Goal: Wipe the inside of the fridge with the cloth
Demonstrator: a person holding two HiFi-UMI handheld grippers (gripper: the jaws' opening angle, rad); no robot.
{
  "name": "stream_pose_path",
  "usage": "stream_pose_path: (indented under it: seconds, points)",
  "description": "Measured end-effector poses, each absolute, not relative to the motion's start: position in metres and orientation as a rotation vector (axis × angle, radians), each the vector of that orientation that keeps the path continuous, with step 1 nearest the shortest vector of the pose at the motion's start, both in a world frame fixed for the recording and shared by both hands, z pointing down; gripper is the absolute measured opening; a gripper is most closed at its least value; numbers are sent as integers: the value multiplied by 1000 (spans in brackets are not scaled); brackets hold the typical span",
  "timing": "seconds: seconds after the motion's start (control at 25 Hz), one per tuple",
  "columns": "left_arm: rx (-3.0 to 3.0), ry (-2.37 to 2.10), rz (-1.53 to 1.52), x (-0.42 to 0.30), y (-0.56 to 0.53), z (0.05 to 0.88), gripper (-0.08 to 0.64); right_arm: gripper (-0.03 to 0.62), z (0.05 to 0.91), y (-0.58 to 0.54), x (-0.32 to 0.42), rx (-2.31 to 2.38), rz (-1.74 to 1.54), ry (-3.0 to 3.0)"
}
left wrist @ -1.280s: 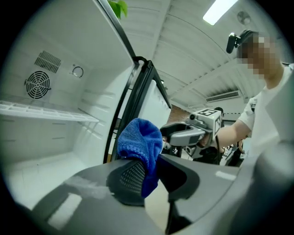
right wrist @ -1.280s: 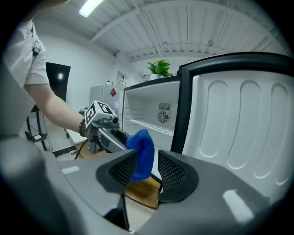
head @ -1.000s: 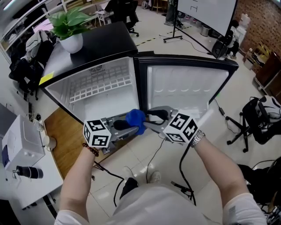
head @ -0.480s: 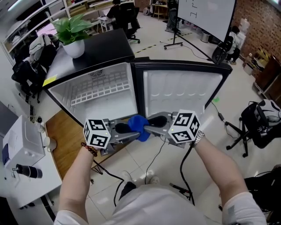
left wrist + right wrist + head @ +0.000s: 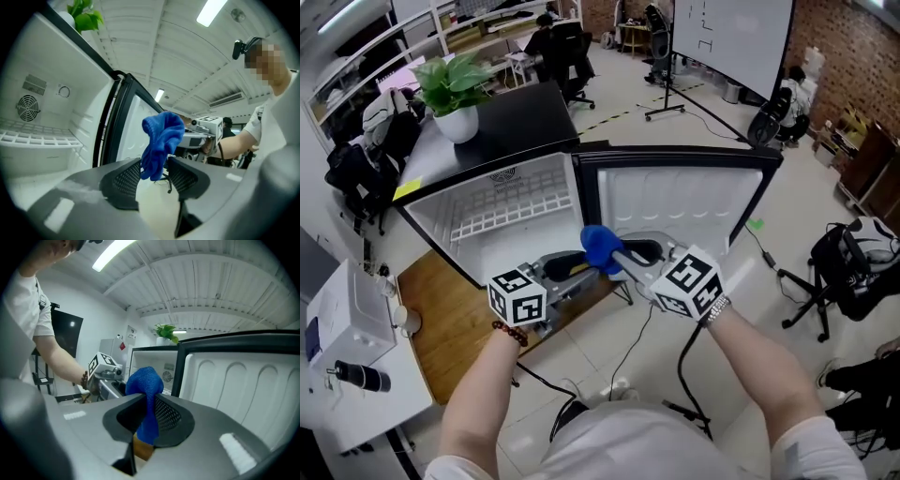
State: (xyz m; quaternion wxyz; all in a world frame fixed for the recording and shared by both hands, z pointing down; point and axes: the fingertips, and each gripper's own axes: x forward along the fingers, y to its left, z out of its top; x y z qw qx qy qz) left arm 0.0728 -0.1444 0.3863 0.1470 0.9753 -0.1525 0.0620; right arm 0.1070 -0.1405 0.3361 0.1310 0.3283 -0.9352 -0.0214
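Cloth (image 5: 598, 246) passed from my left claw (image 5: 153, 172), now apart, to my right claw (image 5: 149, 405), clamped on it, ready to wipe the fridge (image 5: 517, 192).

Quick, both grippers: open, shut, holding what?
Left gripper: just opened, jaws apart around the blue cloth, not gripping.
Right gripper: just closed on the cloth, holding it.

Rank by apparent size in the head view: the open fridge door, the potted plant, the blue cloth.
Largest: the fridge door.
Then the potted plant.
Smallest: the blue cloth, even though it is nearer the camera than the plant.
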Motion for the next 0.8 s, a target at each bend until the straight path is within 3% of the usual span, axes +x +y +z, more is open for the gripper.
stream_pose_path:
  seconds: [0.32,0.8]
  points:
    - [2655,-901,232,87,-183,441,190,46,293,-170,127,1323,-120,-2721]
    - [2469,-1172,463,110,-216,504,227,46,251,-204,131,1635,-179,-2651]
